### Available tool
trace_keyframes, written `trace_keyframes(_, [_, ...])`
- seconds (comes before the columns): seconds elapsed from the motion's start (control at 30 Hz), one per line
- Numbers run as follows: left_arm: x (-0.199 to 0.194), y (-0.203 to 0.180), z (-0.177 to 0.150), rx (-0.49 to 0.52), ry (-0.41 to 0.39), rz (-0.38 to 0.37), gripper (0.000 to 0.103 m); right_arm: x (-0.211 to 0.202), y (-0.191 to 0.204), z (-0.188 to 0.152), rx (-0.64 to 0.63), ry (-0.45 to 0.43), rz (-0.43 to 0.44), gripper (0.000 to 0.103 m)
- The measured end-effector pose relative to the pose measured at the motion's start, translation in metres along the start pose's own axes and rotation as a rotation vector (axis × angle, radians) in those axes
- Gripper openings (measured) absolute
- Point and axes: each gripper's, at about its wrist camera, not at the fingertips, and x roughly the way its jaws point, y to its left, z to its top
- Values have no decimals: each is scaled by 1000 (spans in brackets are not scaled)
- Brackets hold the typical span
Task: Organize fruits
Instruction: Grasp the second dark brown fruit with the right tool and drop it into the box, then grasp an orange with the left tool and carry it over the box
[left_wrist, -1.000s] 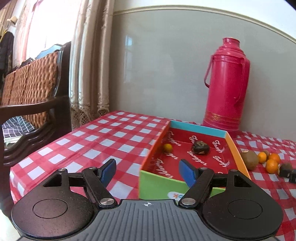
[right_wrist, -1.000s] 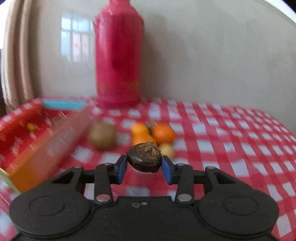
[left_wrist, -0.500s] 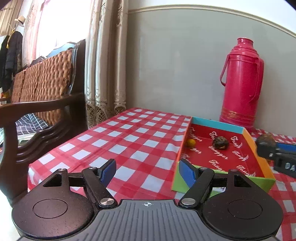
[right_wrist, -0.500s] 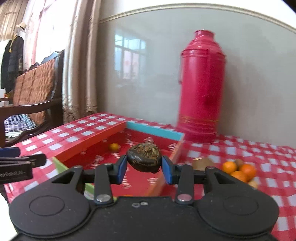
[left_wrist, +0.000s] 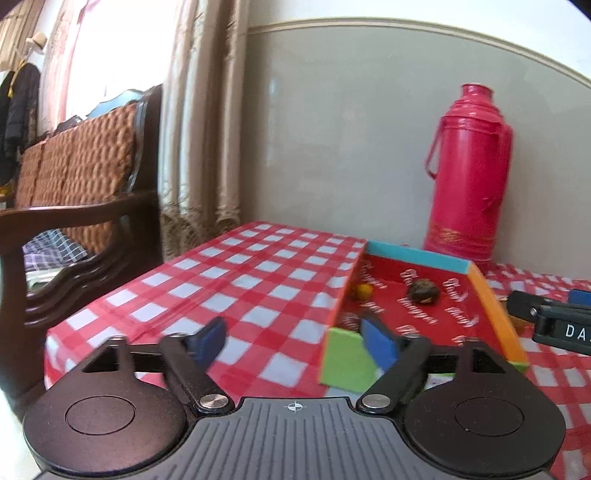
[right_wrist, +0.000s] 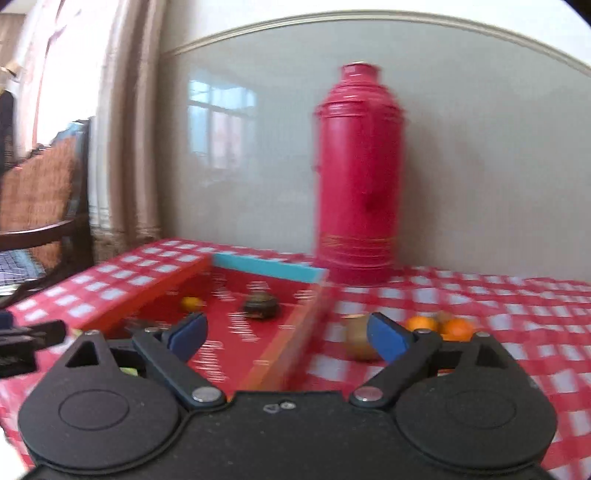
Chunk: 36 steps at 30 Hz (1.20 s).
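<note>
A shallow box (left_wrist: 496, 312) with a red floor and coloured walls lies on the checked table; it also shows in the right wrist view (right_wrist: 266, 267). A dark brown fruit (left_wrist: 423, 290) and a small orange fruit (left_wrist: 364, 291) lie in it, also seen from the right wrist as the dark fruit (right_wrist: 260, 306) and the orange one (right_wrist: 191, 303). Another dark fruit (left_wrist: 351, 320) lies near the box's front left corner. My right gripper (right_wrist: 288, 334) is open and empty above the box's right wall. My left gripper (left_wrist: 295, 341) is open and empty at the box's front left corner.
A tall pink thermos (right_wrist: 358, 177) stands behind the box against the wall. A brown kiwi-like fruit (right_wrist: 356, 338) and two oranges (right_wrist: 439, 326) lie on the cloth right of the box. A dark wooden chair (left_wrist: 85, 206) stands left of the table.
My right gripper has opened and no longer holds the dark fruit; a dark fruit now lies near the box's front left corner. The left view has shifted further left of the box.
</note>
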Motion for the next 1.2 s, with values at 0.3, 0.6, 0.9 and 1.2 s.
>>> trace_keyframes(0.3, [-9,-68,2,47,-56,-120,93,-22,-75,-11,4,-1,-162,93])
trace_keyframes(0.6, [-12,-150,-4,127,-63,-252,96,-41,-138,-20,79,-23,-314,96])
trace_keyframes(0.9, [10,-212,-8,160,-11,-344,93,-36,-183,-24,155,-12,-401,97])
trace_keyframes(1.2, [48,-264,-11,209,87,-401,76,-16,-210,-31,150,26,-455,97])
